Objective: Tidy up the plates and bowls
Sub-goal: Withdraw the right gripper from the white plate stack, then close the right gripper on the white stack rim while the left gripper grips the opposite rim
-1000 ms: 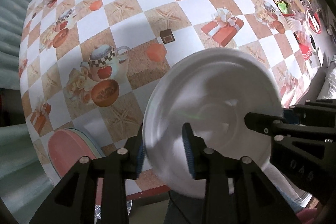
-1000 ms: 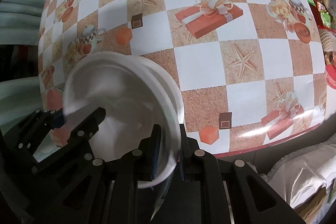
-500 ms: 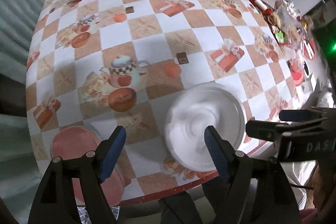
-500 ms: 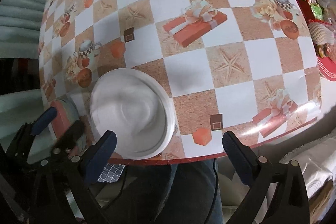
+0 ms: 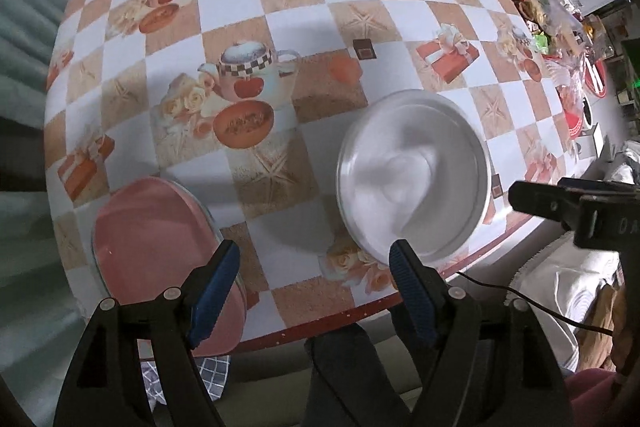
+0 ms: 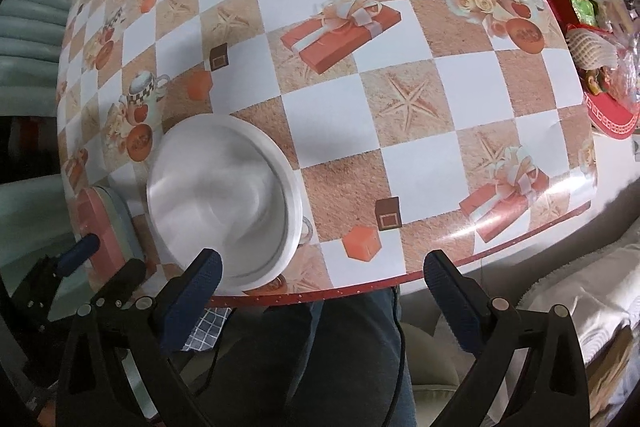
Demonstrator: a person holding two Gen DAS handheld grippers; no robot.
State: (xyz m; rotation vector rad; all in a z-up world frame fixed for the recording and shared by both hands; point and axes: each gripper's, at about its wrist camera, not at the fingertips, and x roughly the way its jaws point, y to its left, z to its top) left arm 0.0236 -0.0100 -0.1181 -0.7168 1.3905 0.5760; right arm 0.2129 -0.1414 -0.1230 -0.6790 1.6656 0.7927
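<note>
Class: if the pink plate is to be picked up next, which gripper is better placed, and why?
Left, probably. The left gripper hangs open with one finger over the pink plate. The right gripper is also open but sits beyond the white bowl.

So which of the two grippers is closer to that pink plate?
Left. The left gripper hangs open over the pink plate, while the right gripper sits beyond the white bowl.
</note>
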